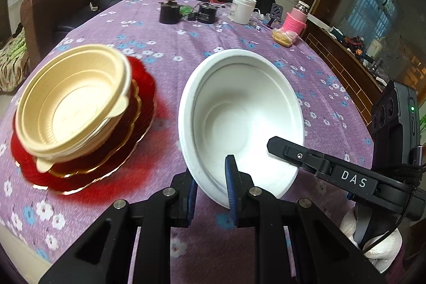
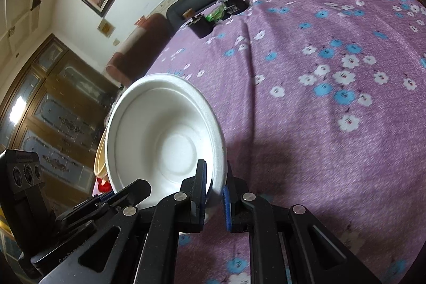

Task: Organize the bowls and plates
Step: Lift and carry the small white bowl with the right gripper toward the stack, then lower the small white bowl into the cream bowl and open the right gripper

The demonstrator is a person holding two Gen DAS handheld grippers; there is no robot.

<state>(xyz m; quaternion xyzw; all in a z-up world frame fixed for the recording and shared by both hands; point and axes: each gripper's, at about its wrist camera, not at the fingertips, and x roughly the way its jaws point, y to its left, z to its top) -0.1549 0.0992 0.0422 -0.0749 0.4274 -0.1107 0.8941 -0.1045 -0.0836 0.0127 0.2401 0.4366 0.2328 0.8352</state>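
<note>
Left wrist: both claws (image 1: 211, 182) (image 2: 214, 193) pinch the matte, round foam bowl's (image 1: 239, 108) rim.

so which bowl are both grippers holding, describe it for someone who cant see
On the purple floral tablecloth, right of the red plates stacked with cream bowls, is the white bowl. It alone is plain white, tilted, and pinched at its rim.
</note>
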